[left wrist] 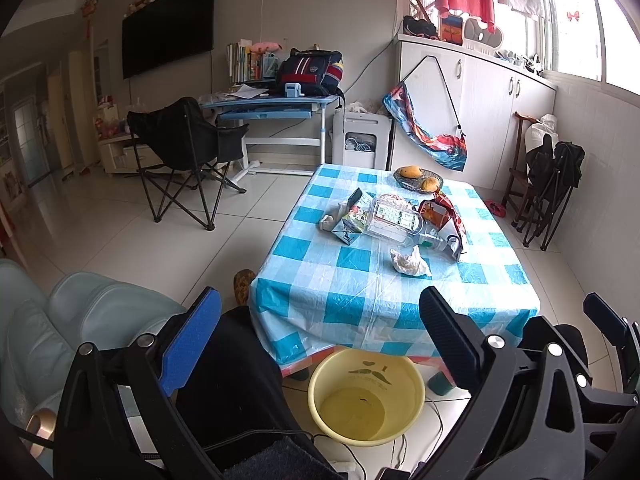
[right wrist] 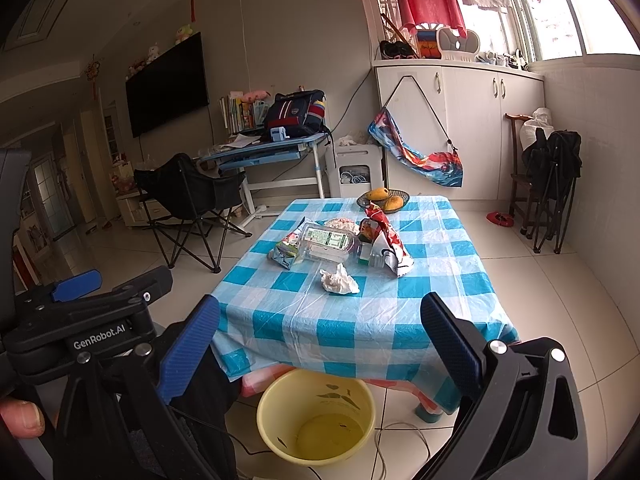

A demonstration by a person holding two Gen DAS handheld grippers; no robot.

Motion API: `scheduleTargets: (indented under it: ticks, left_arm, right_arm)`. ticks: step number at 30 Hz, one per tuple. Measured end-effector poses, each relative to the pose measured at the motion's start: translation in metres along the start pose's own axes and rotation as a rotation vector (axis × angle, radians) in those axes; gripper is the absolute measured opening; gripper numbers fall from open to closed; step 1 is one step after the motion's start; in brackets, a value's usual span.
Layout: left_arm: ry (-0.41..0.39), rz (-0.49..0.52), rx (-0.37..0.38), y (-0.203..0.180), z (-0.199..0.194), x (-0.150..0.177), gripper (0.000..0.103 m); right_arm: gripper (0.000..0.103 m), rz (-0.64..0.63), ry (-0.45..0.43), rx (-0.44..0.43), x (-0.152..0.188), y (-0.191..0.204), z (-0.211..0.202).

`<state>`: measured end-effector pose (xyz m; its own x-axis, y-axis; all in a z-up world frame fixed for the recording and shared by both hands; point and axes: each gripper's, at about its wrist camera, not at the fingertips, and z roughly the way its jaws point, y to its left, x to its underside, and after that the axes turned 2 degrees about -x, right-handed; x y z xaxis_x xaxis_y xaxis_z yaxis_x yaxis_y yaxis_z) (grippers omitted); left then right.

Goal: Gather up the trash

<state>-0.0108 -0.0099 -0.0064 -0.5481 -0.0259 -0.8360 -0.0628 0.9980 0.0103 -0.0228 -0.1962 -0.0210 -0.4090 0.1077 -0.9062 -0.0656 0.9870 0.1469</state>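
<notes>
Above the near edge of the table [right wrist: 360, 320], left gripper [left wrist: 320, 336] and right gripper [right wrist: 320, 344] both stand fully open, holding and touching nothing. Trash lies mid-table on the blue checked cloth: crumpled tissue [right wrist: 339, 280] nearest, then plastic bottle [right wrist: 326, 243], carton [right wrist: 286, 255] and snack wrapper [right wrist: 386, 246]. Yellow basin [right wrist: 316, 420] sits on the tiled floor below the table edge
</notes>
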Motion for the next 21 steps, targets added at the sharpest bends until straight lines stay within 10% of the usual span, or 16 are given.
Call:
scheduleTargets:
  ticks: [21]
  left_arm:
    - [0.003, 0.001, 0.001, 0.0, -0.001, -0.003, 0.096]
  right_arm:
    - [0.096, 0.004, 0.001, -0.001, 0.007, 0.003, 0.007]
